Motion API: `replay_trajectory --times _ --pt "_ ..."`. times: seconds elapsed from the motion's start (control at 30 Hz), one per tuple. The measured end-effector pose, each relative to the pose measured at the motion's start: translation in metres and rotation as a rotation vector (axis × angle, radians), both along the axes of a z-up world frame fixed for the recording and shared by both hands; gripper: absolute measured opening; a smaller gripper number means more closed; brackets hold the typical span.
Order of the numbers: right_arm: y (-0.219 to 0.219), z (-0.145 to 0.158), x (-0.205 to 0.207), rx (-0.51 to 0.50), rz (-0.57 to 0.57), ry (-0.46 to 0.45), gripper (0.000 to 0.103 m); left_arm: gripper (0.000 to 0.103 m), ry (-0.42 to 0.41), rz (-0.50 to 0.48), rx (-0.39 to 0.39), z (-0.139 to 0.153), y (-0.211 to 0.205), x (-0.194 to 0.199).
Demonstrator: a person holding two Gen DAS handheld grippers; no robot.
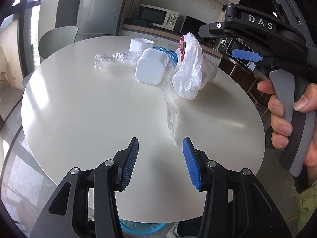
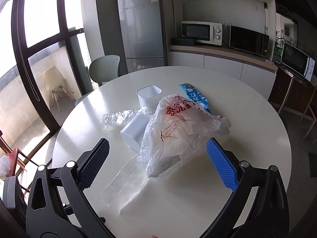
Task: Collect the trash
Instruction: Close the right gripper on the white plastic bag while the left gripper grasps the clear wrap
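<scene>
Trash lies on a round white table [image 1: 79, 109]. A crumpled white plastic bag with red print [image 2: 174, 132] [image 1: 190, 69] sits in the middle. A white square cup [image 1: 150, 67] [image 2: 132, 130] lies on its side beside it; another [image 2: 148, 95] [image 1: 140, 43] stands upright behind. A clear plastic strip [image 2: 124, 180] [image 1: 171, 111], crumpled clear wrap [image 2: 118, 119] [image 1: 111, 59] and a blue wrapper [image 2: 196, 97] lie around them. My left gripper [image 1: 160, 162] is open and empty above the table's near part. My right gripper [image 2: 158, 166] is open, with the bag just ahead between its fingers.
A blue mesh basket [image 1: 142, 226] shows below the table's near edge. A grey chair [image 2: 105, 67] stands at the far side. A fridge [image 2: 142, 31], a counter with microwaves [image 2: 202, 31] and a large window [image 2: 39, 39] are behind. The right gripper's body and hand [image 1: 281, 103] are at the right.
</scene>
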State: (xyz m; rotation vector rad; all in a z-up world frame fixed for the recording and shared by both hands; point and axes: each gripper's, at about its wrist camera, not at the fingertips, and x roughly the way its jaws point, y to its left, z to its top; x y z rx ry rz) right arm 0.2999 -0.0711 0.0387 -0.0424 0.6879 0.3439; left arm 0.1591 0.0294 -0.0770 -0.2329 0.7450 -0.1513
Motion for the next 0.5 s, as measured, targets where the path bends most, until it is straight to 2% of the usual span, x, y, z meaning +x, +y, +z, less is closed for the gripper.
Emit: replay_trajectory --times 0.2,0.43,0.47,0.5 --pt "0.011 -0.011 0.027 -0.030 -0.015 0.043 0.085 0.047 0.018 -0.014 0.006 0.002 -0.005 0.014" --pt "0.011 -0.020 0.046 -0.040 -0.015 0.091 0.057 0.047 0.035 -0.029 0.014 0.003 -0.010 0.037" --pt "0.010 -0.021 0.046 -0.037 -0.014 0.099 0.051 0.046 0.034 -0.031 0.012 0.003 -0.009 0.040" --pt "0.009 -0.022 0.046 -0.034 -0.013 0.106 0.039 0.046 0.041 -0.038 0.006 0.002 -0.009 0.044"
